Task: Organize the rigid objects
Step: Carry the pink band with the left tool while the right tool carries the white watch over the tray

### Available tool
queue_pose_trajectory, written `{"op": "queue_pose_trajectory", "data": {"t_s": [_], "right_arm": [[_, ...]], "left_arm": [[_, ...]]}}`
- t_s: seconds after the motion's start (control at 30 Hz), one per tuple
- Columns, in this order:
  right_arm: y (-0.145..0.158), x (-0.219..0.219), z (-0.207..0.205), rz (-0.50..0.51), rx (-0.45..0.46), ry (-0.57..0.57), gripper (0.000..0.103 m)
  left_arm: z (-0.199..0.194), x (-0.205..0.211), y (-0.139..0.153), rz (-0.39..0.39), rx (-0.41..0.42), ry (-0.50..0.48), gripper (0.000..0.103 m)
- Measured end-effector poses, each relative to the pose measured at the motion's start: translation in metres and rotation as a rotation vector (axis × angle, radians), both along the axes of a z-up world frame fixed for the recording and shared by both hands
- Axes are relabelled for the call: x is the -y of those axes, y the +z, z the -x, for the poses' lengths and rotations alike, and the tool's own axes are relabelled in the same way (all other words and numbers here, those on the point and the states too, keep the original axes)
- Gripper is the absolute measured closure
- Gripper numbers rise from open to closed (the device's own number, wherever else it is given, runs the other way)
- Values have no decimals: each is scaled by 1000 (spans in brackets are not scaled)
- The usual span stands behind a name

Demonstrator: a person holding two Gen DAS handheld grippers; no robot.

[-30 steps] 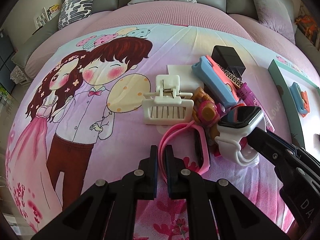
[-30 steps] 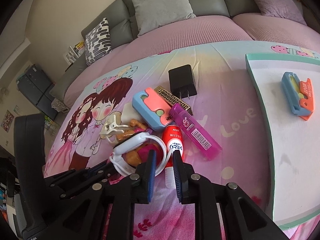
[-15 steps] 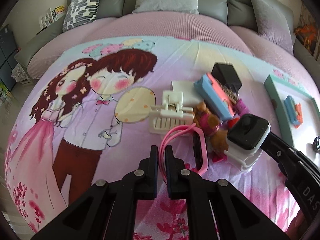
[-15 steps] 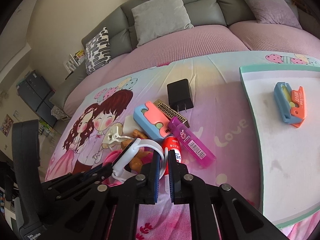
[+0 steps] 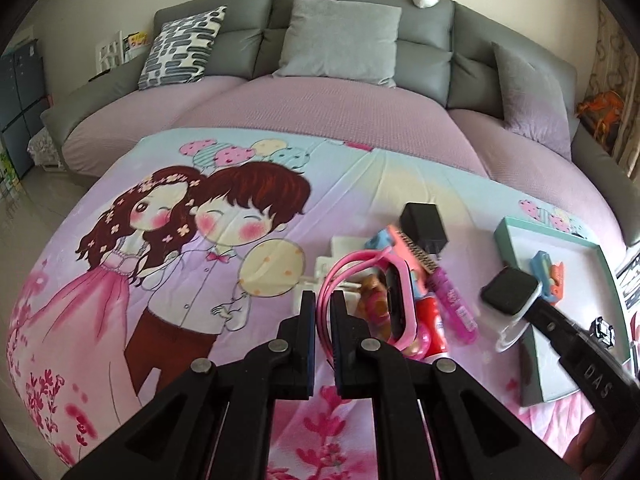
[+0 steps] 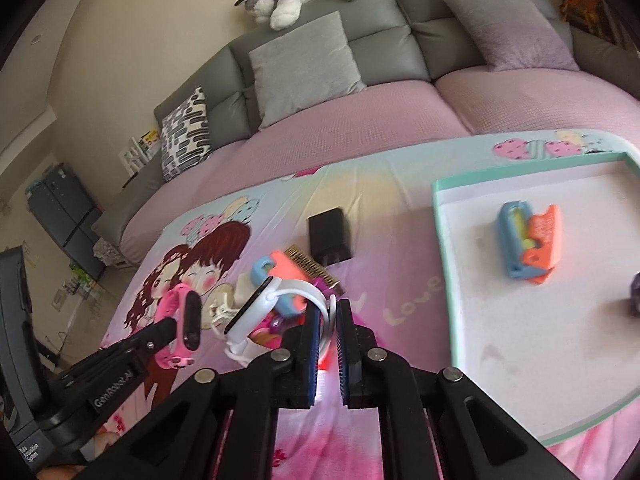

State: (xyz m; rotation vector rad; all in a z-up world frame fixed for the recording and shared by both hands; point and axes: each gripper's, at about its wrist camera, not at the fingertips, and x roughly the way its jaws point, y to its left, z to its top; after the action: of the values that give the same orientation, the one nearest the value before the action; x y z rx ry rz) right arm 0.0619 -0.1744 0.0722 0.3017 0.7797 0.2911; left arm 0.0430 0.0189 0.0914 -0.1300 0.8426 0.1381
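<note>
My left gripper (image 5: pixel 323 300) is shut on the strap of a pink watch (image 5: pixel 400 304) and holds it above the cartoon bedsheet. In the right wrist view, my right gripper (image 6: pixel 329 312) is shut on the strap of a white watch (image 6: pixel 260 312) with a black face. That watch hangs in the air to the left of the fingers. The pink watch (image 6: pixel 188 316) hangs from the left gripper (image 6: pixel 168 326) further left. The white watch (image 5: pixel 510 288) also shows at the right of the left wrist view. Below both watches lies the pile of small objects.
A teal-rimmed white tray (image 6: pixel 442 248) lies to the right with a blue and orange item (image 6: pixel 528 240) in it. The pile holds a black charger (image 6: pixel 330 236), a blue and coral case (image 6: pixel 276 264), a purple tube (image 5: pixel 454 304), a red tube (image 5: pixel 430 320) and a white clip (image 6: pixel 224 308). Sofa cushions lie behind.
The right gripper's jaws closed on the white watch's strap. Both grippers have risen, lifting the pink and the white watch off the pile, and both views have tilted up toward the sofa.
</note>
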Motion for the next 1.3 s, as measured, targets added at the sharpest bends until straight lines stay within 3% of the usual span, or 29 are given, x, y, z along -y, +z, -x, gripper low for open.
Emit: {"op": "queue_pose_trajectory", "data": {"t_s": [0.47, 0.67, 0.93, 1.3], "right_arm": [[-4, 123, -4, 164, -97, -284, 94], [-11, 157, -4, 141, -133, -351, 94], [-13, 184, 1, 120, -148, -422, 94], [-14, 192, 2, 110, -149, -436, 94]], "left_arm": [[-15, 97, 13, -24, 29, -209, 96], [-21, 149, 16, -46, 14, -319, 96], [-39, 197, 5, -68, -16, -388, 96], [-44, 216, -22, -81, -58, -402, 96]]}}
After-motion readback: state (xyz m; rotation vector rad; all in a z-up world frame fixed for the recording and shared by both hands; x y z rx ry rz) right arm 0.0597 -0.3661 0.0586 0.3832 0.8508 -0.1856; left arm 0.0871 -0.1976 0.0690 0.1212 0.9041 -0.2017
